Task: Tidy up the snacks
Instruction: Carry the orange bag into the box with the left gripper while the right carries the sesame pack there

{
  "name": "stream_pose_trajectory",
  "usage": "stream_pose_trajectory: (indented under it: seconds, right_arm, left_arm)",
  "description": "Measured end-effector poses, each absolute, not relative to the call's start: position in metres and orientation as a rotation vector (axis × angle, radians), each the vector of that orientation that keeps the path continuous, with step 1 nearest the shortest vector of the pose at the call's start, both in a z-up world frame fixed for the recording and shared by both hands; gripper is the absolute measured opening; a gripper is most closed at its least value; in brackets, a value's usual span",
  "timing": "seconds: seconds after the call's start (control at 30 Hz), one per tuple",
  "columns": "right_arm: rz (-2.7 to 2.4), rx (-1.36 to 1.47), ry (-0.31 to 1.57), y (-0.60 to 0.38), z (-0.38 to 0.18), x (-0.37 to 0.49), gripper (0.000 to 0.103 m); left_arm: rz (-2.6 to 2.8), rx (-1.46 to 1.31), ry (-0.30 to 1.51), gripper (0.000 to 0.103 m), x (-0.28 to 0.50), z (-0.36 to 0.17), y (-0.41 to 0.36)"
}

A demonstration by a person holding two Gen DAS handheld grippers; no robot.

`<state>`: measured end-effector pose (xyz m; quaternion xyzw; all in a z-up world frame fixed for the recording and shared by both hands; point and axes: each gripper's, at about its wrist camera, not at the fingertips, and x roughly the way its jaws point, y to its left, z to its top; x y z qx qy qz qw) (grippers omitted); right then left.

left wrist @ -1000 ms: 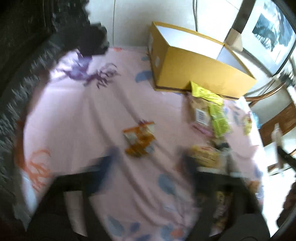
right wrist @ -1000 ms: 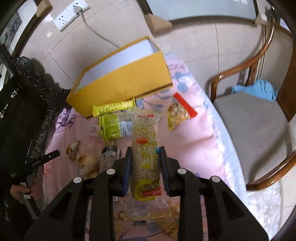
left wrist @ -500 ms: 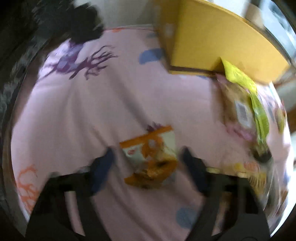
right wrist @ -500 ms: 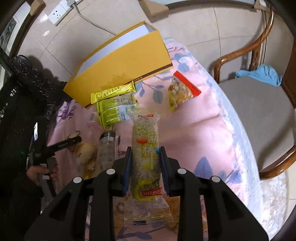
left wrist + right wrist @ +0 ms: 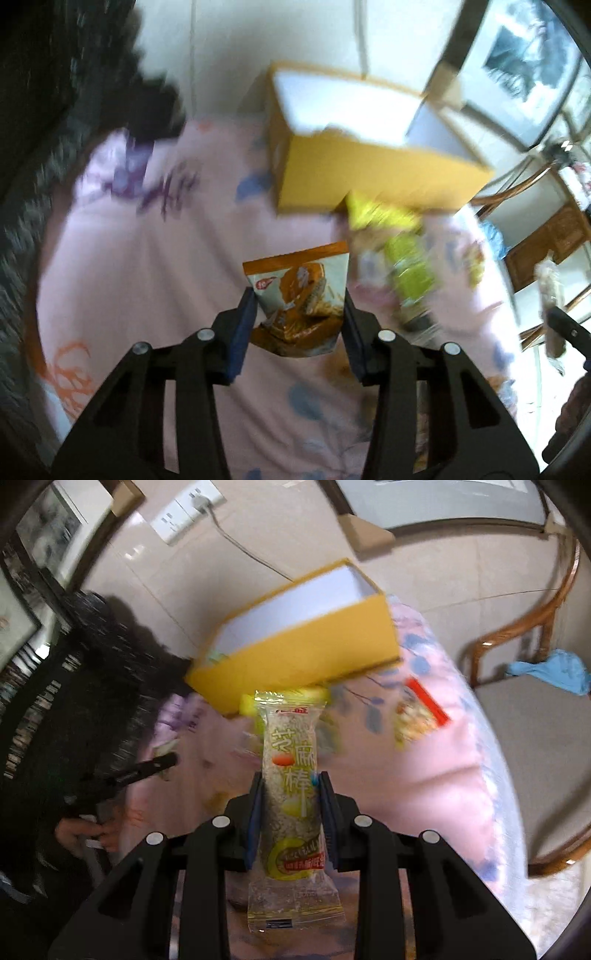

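The left gripper, its jaws having just been closing, pinches an orange snack packet above the pink flowered tablecloth. The right gripper is clamped on a long clear sesame-stick packet. An open yellow box sits by the table's far edge, green packets just beside it.

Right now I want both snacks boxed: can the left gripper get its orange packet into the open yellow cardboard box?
Probably yes: the left gripper grips the orange packet, and bare pink cloth lies before the yellow box, whose top is open.
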<state>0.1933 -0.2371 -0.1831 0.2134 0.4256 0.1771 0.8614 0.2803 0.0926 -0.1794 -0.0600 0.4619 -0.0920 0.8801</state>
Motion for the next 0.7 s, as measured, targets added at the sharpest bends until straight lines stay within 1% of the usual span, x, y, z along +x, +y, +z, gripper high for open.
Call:
stream_pose_trajectory:
  seconds: [0.07, 0.13, 0.23, 0.37, 0.47, 0.63, 0.7]
  right_arm:
    - [0.437, 0.475, 0.824, -0.238, -0.166, 0.204, 0.029]
    - [0.446, 0.439, 0.776, -0.235, -0.150, 0.219, 0.029]
    - [0.363, 0.266, 0.683, -0.225, -0.121, 0.253, 0.029]
    - [0.258, 0.125, 0.570, -0.212, -0.097, 0.300, 0.029]
    - [0.266, 0.172, 0.536, -0.214, -0.090, 0.341, 0.029]
    - [0.289, 0.197, 0.525, -0.208, -0.095, 0.392, 0.029]
    - [0.278, 0.189, 0.535, -0.205, -0.100, 0.401, 0.033]
  left_arm:
    - [-0.201, -0.143, 0.885, 0.044, 0.281, -0.152, 0.085]
    - [-0.214, -0.155, 0.824, 0.044, 0.288, -0.130, 0.080]
    - [-0.175, -0.065, 0.722, 0.044, 0.311, -0.096, 0.065]
    - [-0.187, -0.064, 0.669, 0.044, 0.349, -0.073, 0.057]
    - [-0.160, -0.025, 0.650, 0.044, 0.379, -0.067, 0.050]
    - [-0.171, -0.003, 0.626, 0.044, 0.419, -0.076, 0.044]
    - [-0.210, -0.062, 0.642, 0.045, 0.434, -0.082, 0.041]
